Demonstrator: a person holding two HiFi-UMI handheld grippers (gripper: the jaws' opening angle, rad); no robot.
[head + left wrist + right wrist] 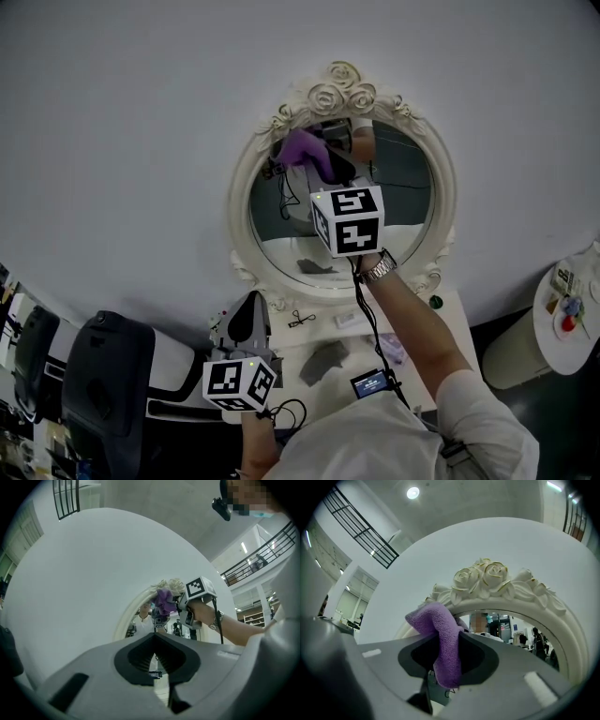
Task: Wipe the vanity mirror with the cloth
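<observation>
Pinching fluffy purple cloth (433,618), right claw (449,638) faces rose-carved oval mirror (398,220)

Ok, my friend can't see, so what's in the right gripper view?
The right gripper pinches a purple cloth near the top of a mirror. White carved roses crown its frame, on a white wall.

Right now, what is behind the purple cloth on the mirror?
The purple cloth, clamped in the right tool, is held at the upper left of the mirror, just below its rose-carved frame. The glass it covers is hidden; I cannot tell whether that patch is clean.
</observation>
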